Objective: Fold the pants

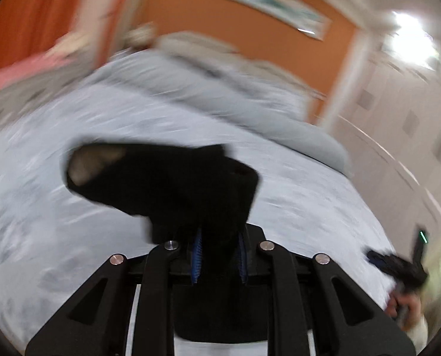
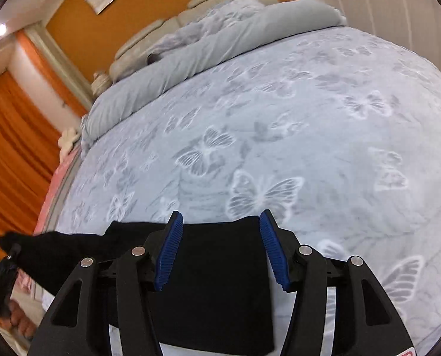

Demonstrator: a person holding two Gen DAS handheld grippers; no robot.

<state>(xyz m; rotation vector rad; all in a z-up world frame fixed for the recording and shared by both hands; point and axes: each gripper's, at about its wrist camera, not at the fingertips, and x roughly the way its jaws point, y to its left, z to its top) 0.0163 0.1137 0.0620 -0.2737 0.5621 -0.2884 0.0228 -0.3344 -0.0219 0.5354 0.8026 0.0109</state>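
The black pants (image 1: 167,181) hang from my left gripper (image 1: 219,237), which is shut on the cloth and holds it above the bed; the view is blurred by motion. In the right wrist view the black pants (image 2: 220,281) lie on the bed's near edge between and under my right gripper's (image 2: 220,228) blue-padded fingers (image 2: 173,237), which stand open over the cloth. A stretch of the pants (image 2: 51,252) runs left to the other gripper (image 2: 1,279). The right gripper also shows at the lower right of the left wrist view (image 1: 404,267).
The bed is covered by a light blue butterfly-print blanket (image 2: 309,136). A rolled grey duvet (image 2: 191,56) and the headboard (image 2: 149,29) lie at the far end. Orange curtains (image 2: 10,148) hang at the left, white closet doors (image 1: 413,136) at the right.
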